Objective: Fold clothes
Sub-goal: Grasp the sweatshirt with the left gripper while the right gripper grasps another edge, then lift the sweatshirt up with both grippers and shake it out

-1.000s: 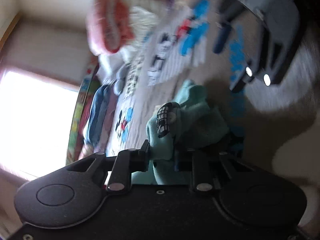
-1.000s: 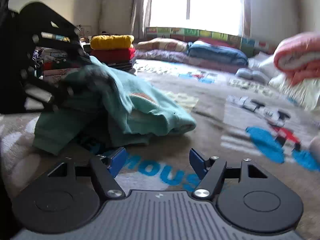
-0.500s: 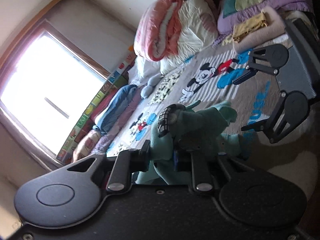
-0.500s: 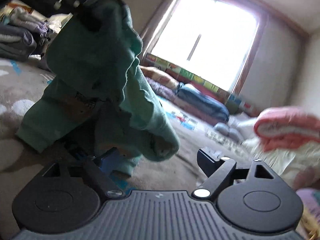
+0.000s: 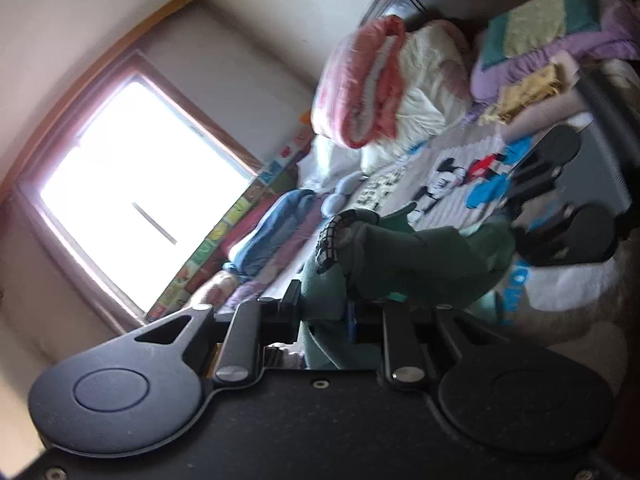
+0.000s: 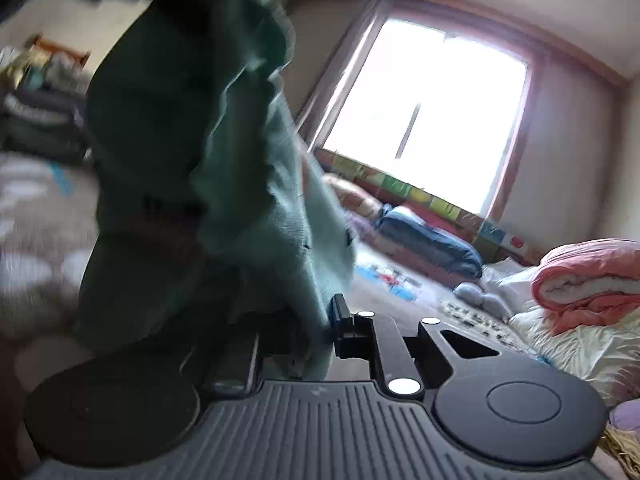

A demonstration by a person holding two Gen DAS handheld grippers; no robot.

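Closest to the left wrist camera, the left tongs (image 5: 324,314) are clamped on a bunched fold of a green garment (image 5: 400,264), with cloth filling the narrow gap between the two black fingers. A dark patch with a white grid pattern (image 5: 330,240) shows on the cloth just above the grip. The garment stretches away from these tongs toward the right tongs (image 5: 516,216), which appear blurred on the far side of the cloth, black and grey, above the patterned bed cover (image 5: 448,184).

In the right wrist view, the right tongs (image 6: 304,336) are closing, and a lower edge of the same green garment (image 6: 188,128) lies between the fingers, pressed against the right-hand pad. The cloth hangs from above, lifted off the bed cover (image 6: 36,264), and fills the left half of that view.

Beyond the garment, the cover shows cartoon mouse figures (image 5: 444,176) and blue lettering. Further back lies a rolled pink and white quilt (image 5: 368,84) against white bedding, and a purple blanket with green and yellow patches (image 5: 556,40) beside it. A blue pillow (image 6: 432,240) rests at the far edge of the bed, under a row of colourful picture tiles (image 6: 440,202). Behind these stands a bright window (image 6: 424,120) in a brown frame.
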